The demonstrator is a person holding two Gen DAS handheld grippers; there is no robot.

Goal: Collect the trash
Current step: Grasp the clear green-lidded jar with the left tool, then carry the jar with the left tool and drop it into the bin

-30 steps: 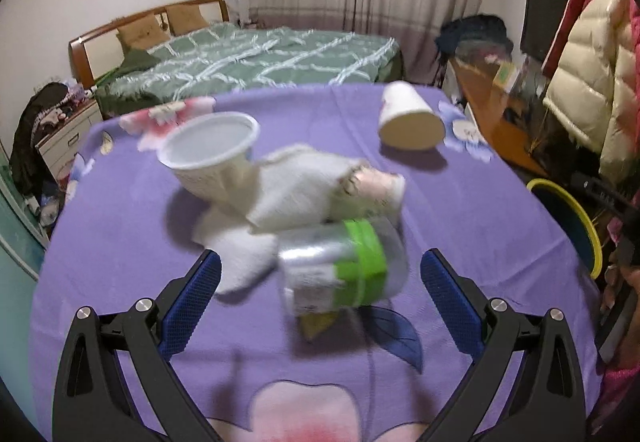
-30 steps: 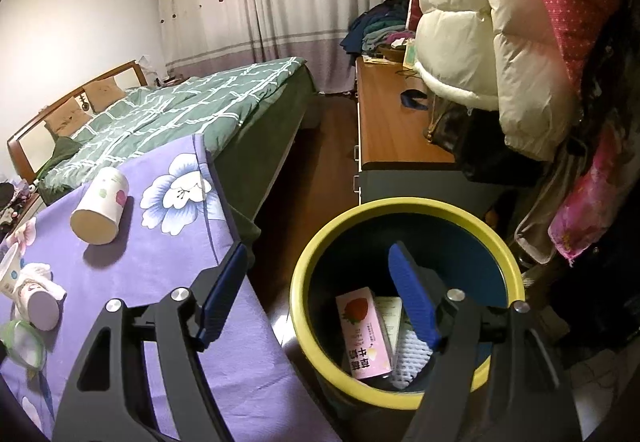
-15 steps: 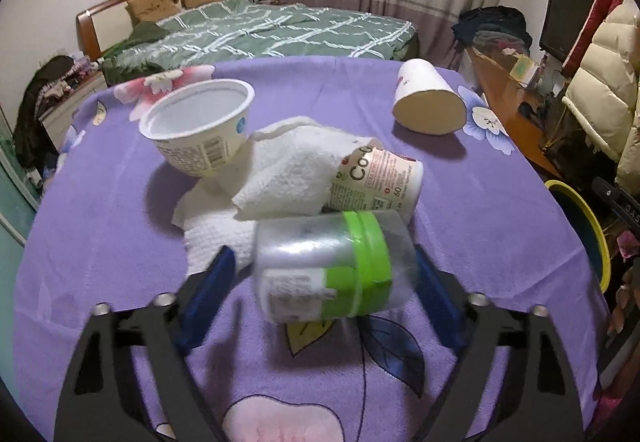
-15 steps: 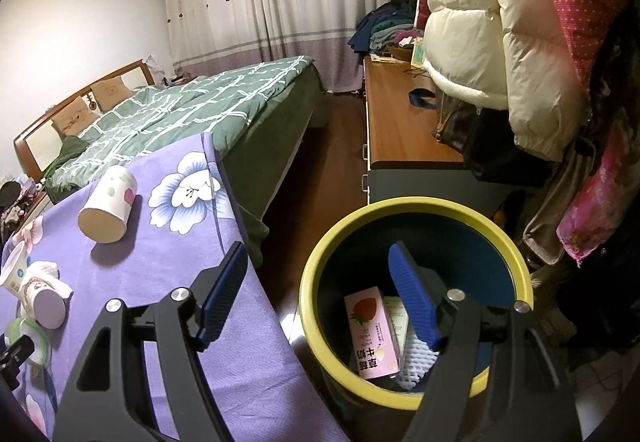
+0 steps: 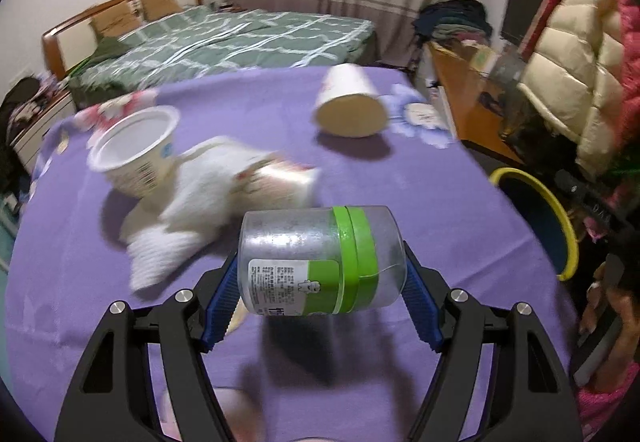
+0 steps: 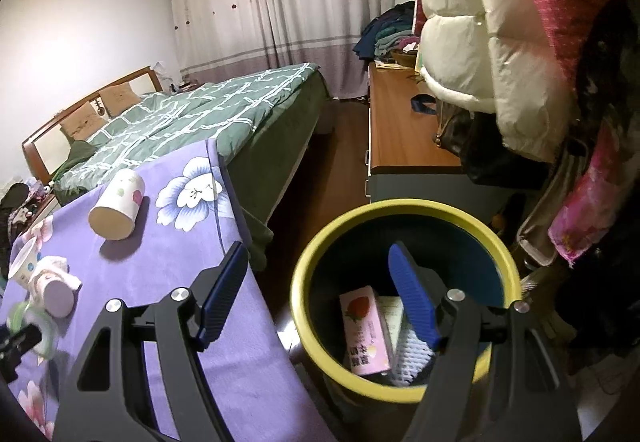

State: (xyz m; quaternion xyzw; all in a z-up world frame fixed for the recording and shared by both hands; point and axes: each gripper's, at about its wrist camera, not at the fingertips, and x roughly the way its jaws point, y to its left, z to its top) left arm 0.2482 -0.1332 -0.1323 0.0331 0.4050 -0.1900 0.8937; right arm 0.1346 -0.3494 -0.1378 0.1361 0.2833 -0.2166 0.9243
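Left gripper (image 5: 320,278): clamped on the clear plastic jar (image 5: 318,260) with the green band, one blue pad at each end; half a second ago the pads were only alongside it, a second ago they stood wide of it.
Jar position: held sideways, apparently lifted off the purple tablecloth (image 5: 420,202), with its shadow lying below it.
Meaning for the task: the pick looks done, so the jar seems ready to be carried to the bin.
Right gripper (image 6: 316,298): fingers apart and holding nothing, poised above the yellow-rimmed bin (image 6: 304,282), much as a second ago.
Bin contents: a pink strawberry carton (image 6: 364,326) and white foam netting (image 6: 412,356) lie inside.
Bin location from the left view: off the table's right edge (image 5: 536,198), well apart from the jar.
Trash left on the cloth: a white tub (image 5: 134,150), a crumpled tissue (image 5: 188,210), a small printed cup (image 5: 280,182) on its side against it, and a paper cup (image 5: 350,106) farther back.
Blur: the heap is smeared in the left view, which suggests the camera is moving.
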